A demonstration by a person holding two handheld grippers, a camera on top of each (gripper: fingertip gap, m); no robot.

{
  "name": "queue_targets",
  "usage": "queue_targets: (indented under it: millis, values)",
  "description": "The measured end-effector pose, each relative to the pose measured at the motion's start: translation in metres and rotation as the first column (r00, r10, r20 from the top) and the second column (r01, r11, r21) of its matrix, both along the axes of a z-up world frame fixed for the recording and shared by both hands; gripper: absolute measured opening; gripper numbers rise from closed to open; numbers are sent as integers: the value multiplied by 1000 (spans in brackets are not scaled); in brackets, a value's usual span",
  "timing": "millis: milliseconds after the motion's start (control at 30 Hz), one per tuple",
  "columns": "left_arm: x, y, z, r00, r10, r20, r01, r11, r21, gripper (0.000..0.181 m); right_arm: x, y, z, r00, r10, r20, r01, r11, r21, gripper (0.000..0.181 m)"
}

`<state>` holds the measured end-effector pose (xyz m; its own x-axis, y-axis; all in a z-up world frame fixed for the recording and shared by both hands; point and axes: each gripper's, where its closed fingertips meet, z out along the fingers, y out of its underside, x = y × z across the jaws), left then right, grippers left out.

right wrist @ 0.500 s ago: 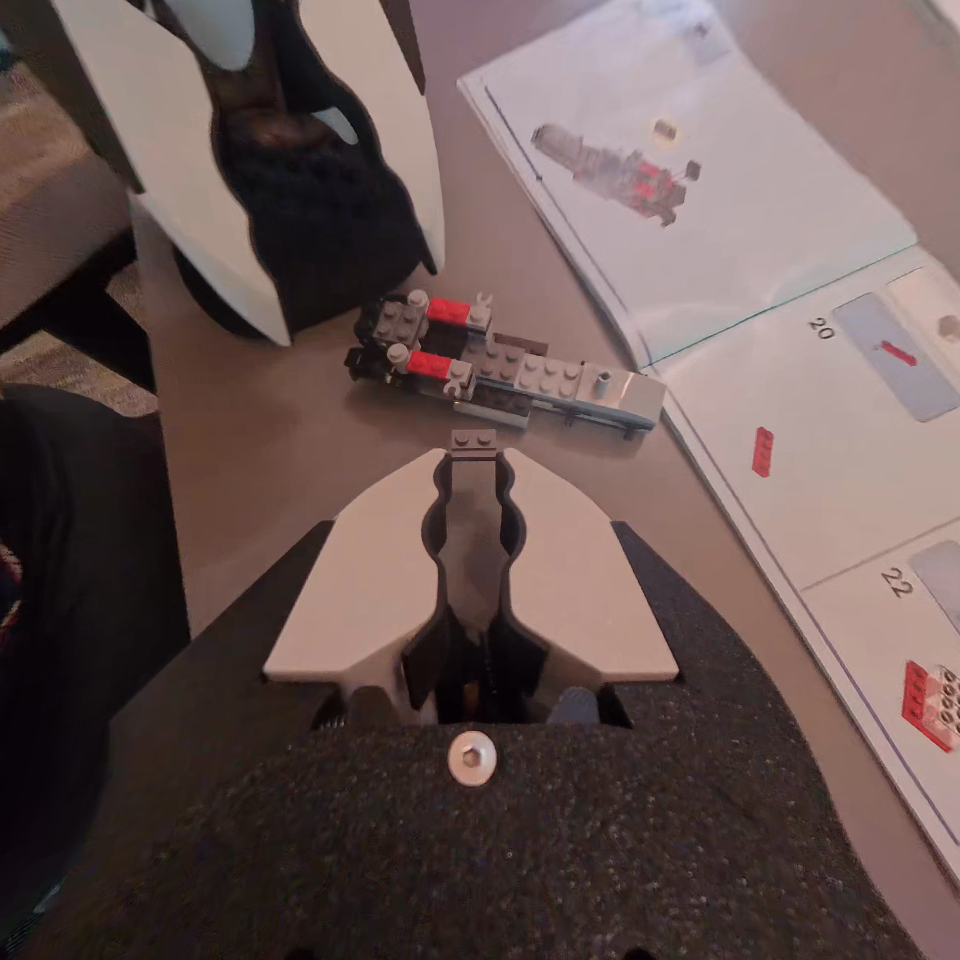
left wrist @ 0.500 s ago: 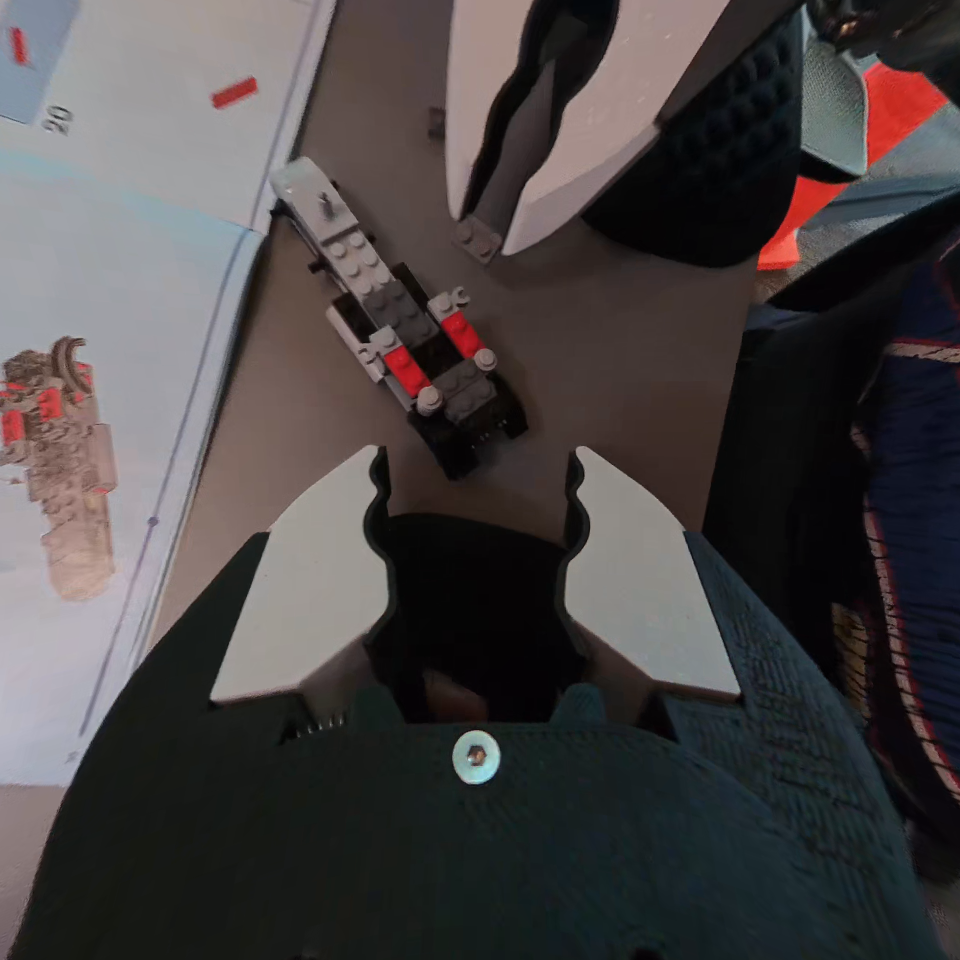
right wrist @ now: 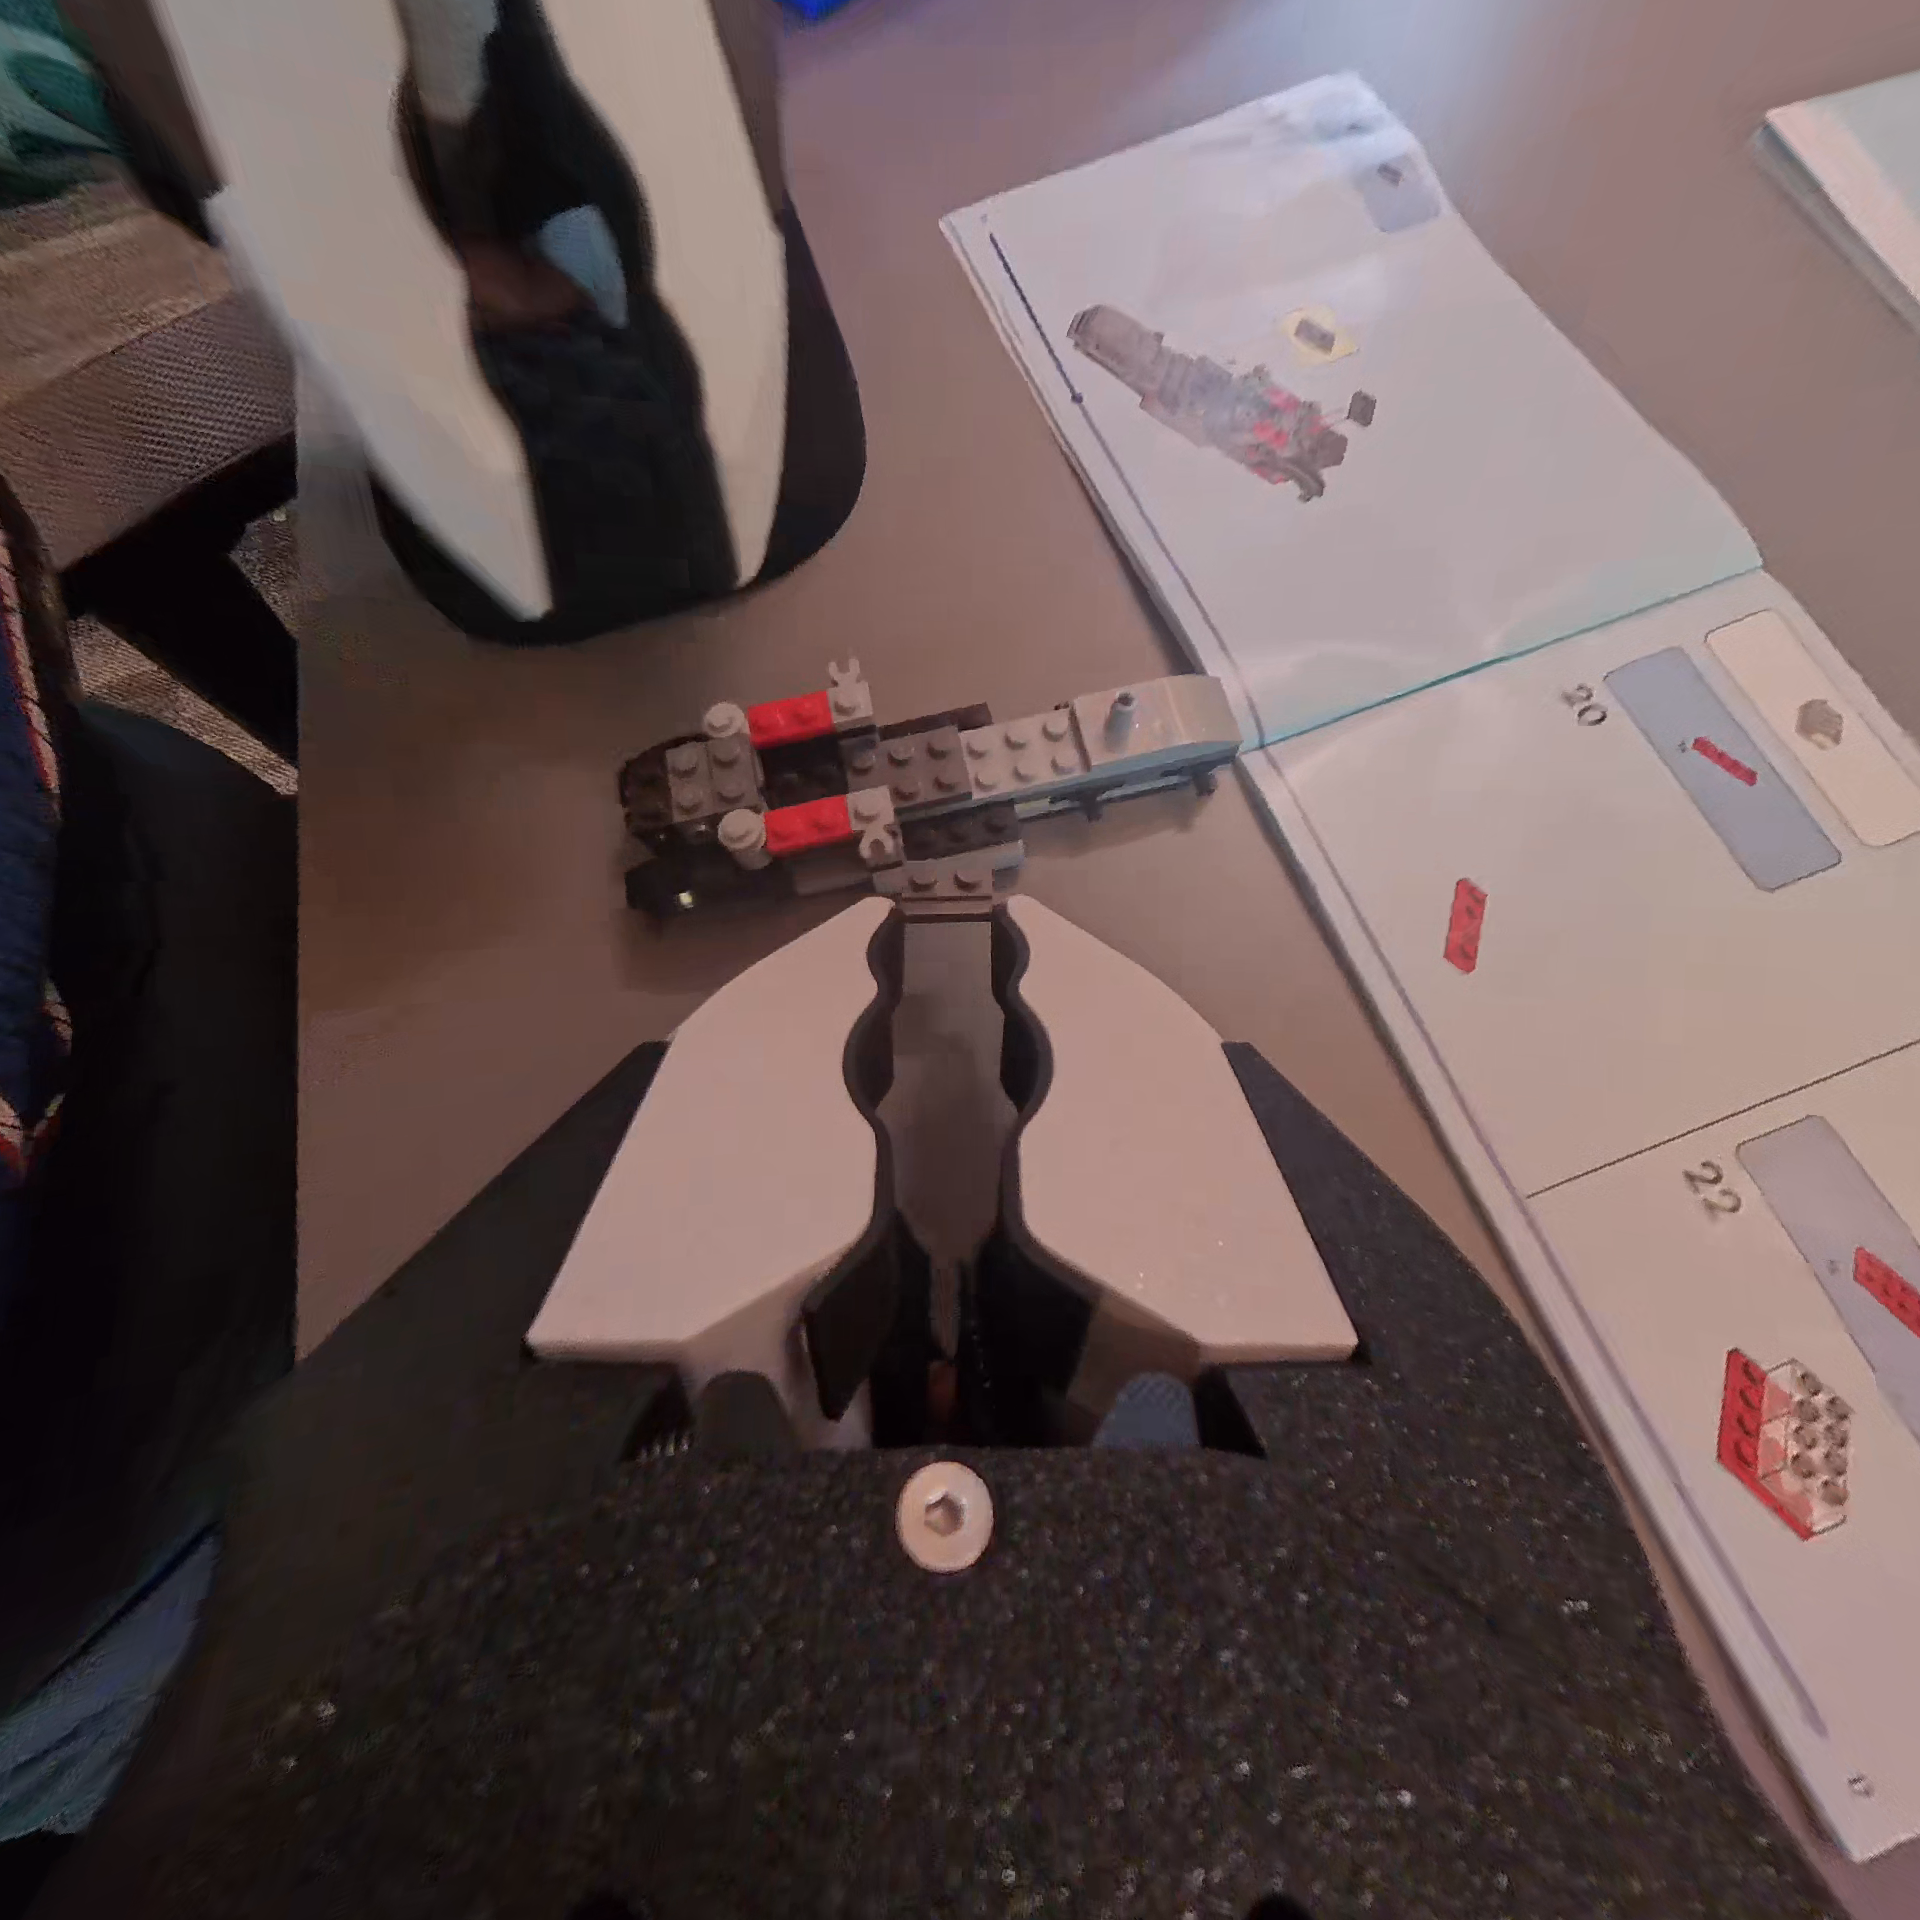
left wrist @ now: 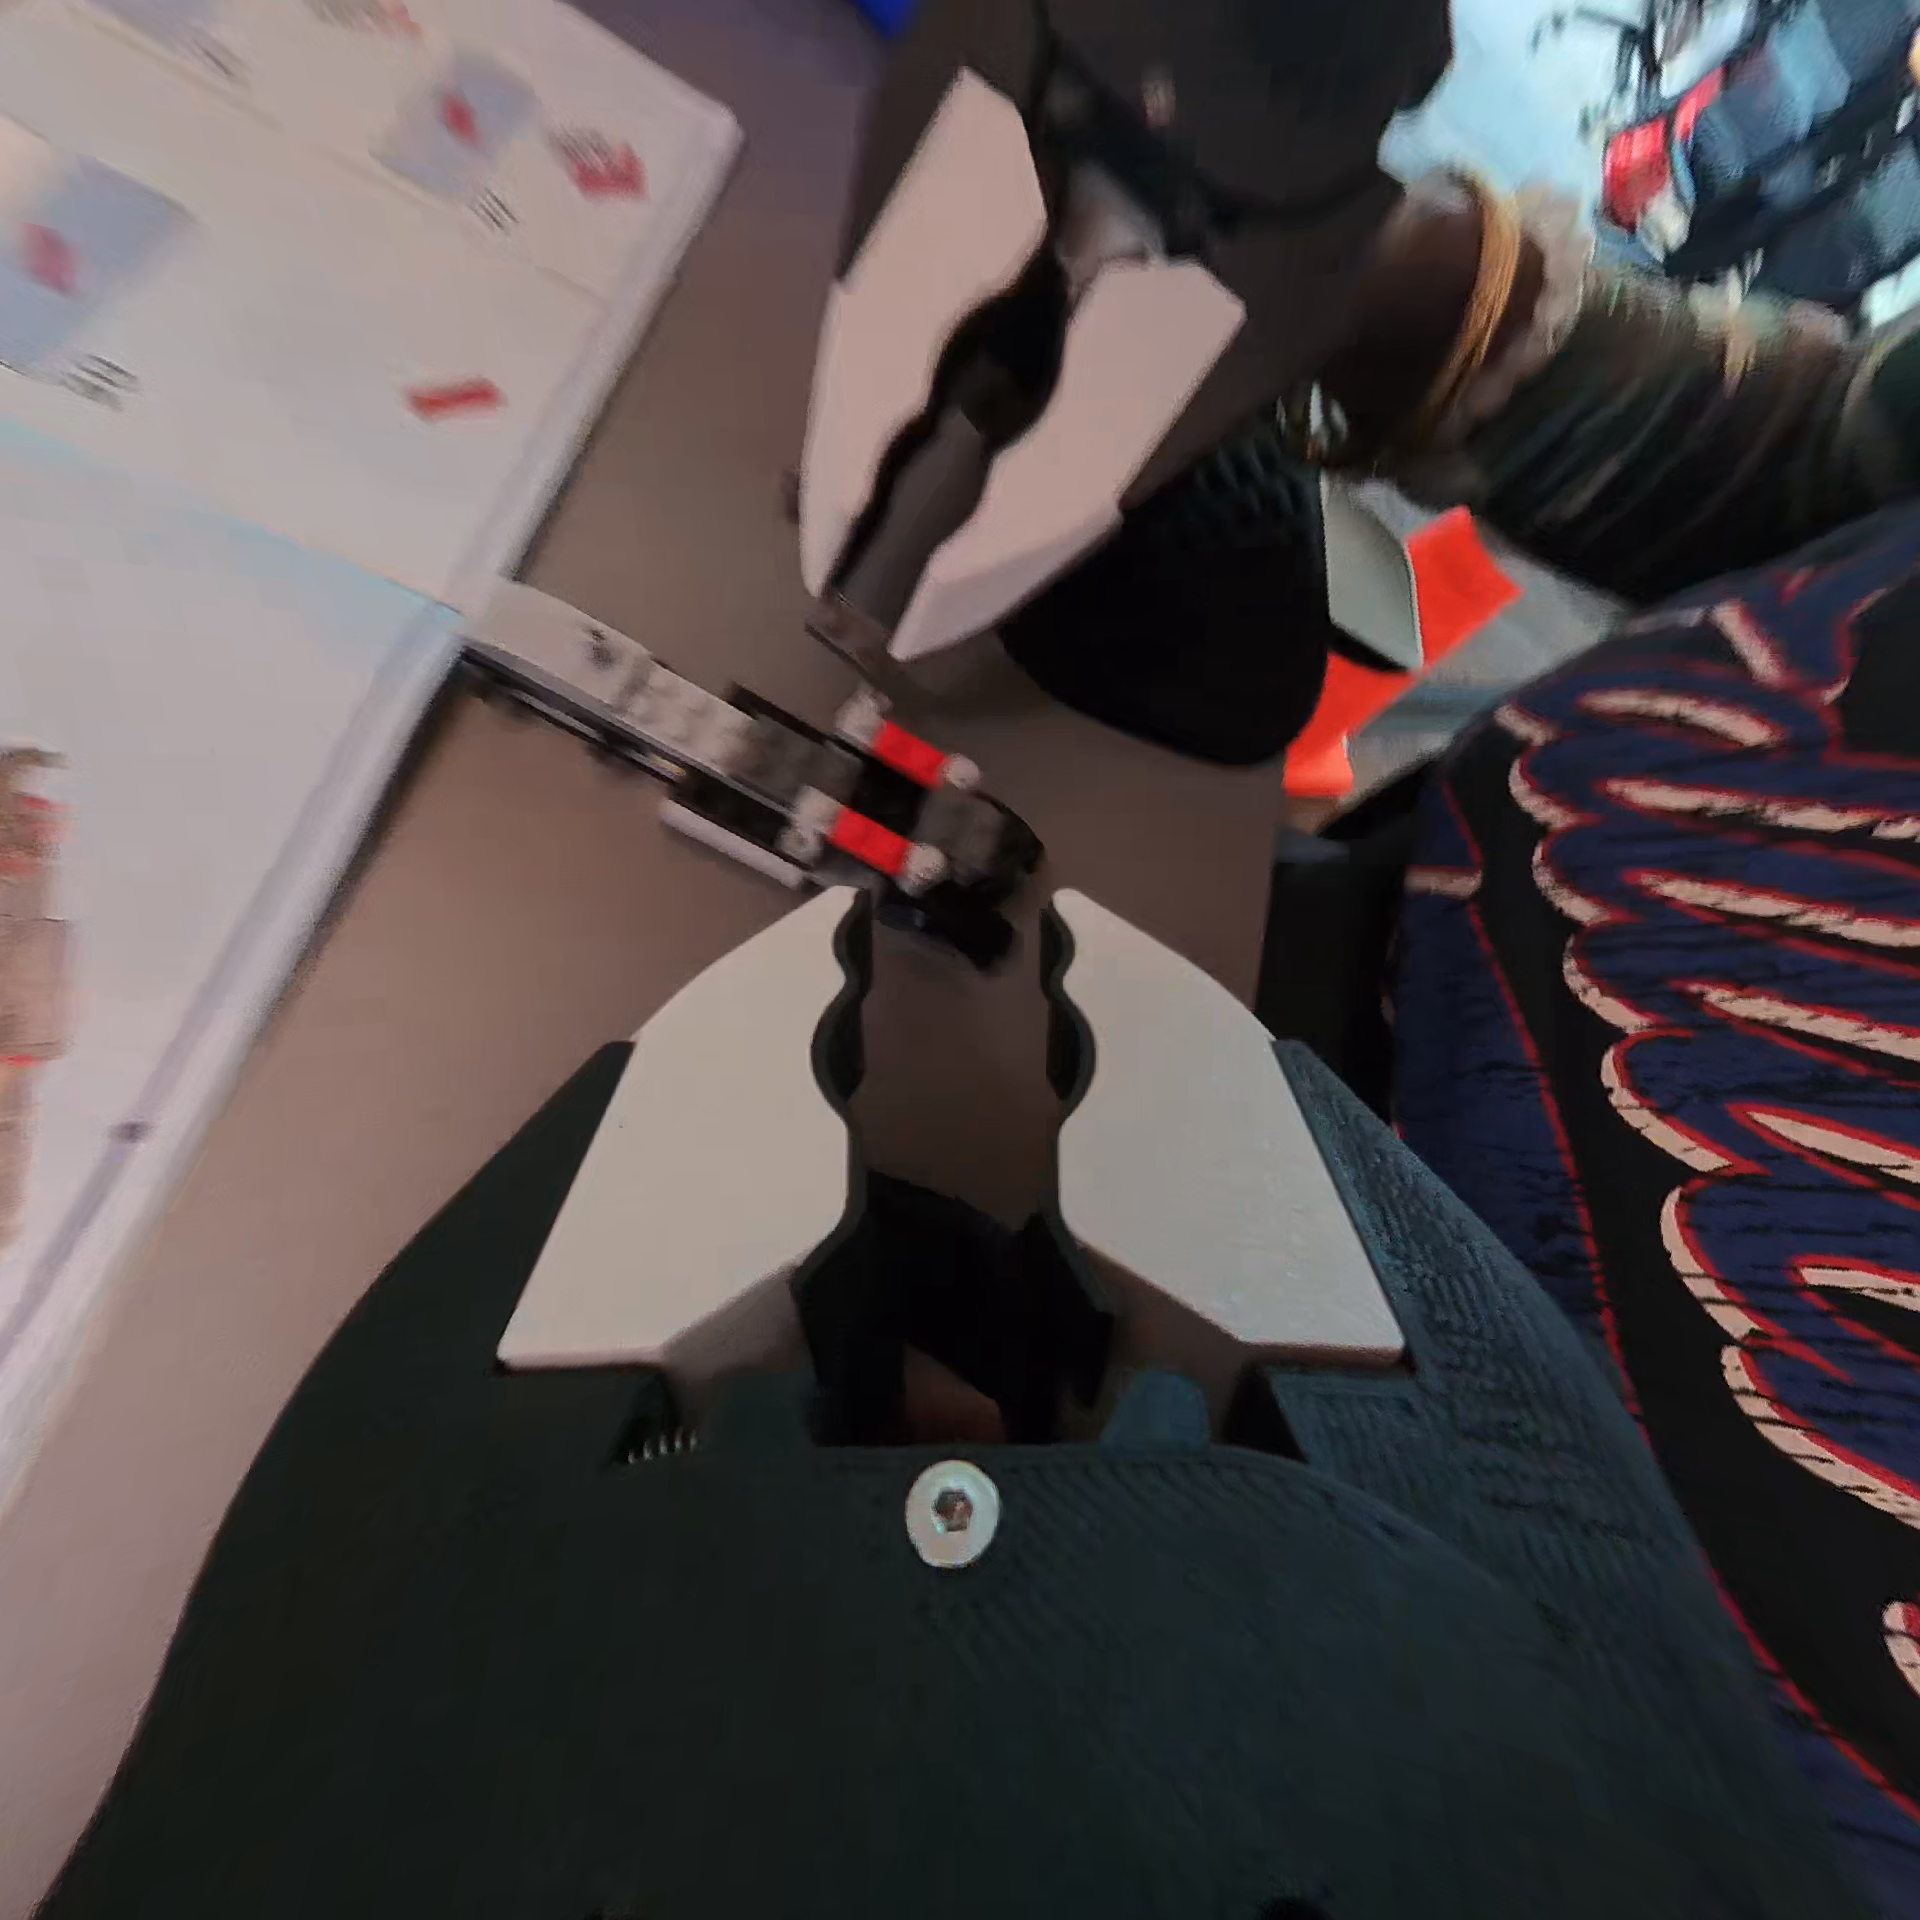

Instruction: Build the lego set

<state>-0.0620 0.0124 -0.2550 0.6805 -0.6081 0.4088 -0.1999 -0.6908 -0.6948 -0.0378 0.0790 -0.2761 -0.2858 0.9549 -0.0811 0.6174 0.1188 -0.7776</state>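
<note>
The brown desk [right wrist: 499, 935] fills most of both views. On its right side in the right wrist view lies the open instruction booklet [right wrist: 1558, 831], pages flat, with a second sheet of paper [right wrist: 1860, 187] at the far right corner.

The left gripper [left wrist: 951, 904] reaches in low over the desk with its fingers [left wrist: 727, 1122] spread apart and nothing between them; their tips sit just beside the black near end of the model. In the right wrist view this same gripper is a blurred white and black shape at the far left.

The right gripper [right wrist: 940, 904] has its fingers [right wrist: 1132, 1143] clamped on a small grey plate [right wrist: 943, 883], held by its edges at the very tips. The plate sits right at the near side of the model, though whether it touches cannot be told.

The lego model [right wrist: 914, 779] lies flat on the desk between the two grippers, a long build of grey and black pieces with two red bricks [right wrist: 790, 717] side by side near its left end. Its pale grey nose points right and touches the booklet's edge. The left wrist view is motion-blurred, so the model's [left wrist: 790, 790] finer details are unclear there.
</note>
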Motion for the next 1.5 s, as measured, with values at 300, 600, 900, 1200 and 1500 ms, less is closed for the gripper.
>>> queue_targets:
  millis: [300, 600, 900, 1200, 1500]
  values:
    - [-11, 26, 6, 991, 60, 117, -71, 993, 99, 32, -11, 2, -5, 993, 120, 2, -120, 993, 5, 16]
    - [-14, 36, -4, 981, 109, 158, -113, 993, 18, 39, -15, -3, -12, 984, 180, -2, -180, 983, 29, 16]
    - [-14, 38, -9, 984, 124, 129, -125, 992, -2, 17, -16, -7, -14, 973, 232, -6, -232, 972, 47, 16]
    - [-13, 58, -7, 999, 18, -44, -12, 991, 136, 5, -17, -7, -13, 968, 250, 13, -251, 966, 61, 16]
    - [-7, 58, -18, 987, -112, -113, 123, 988, 98, 7, -18, -10, -14, 964, 266, 24, -267, 962, 59, 16]
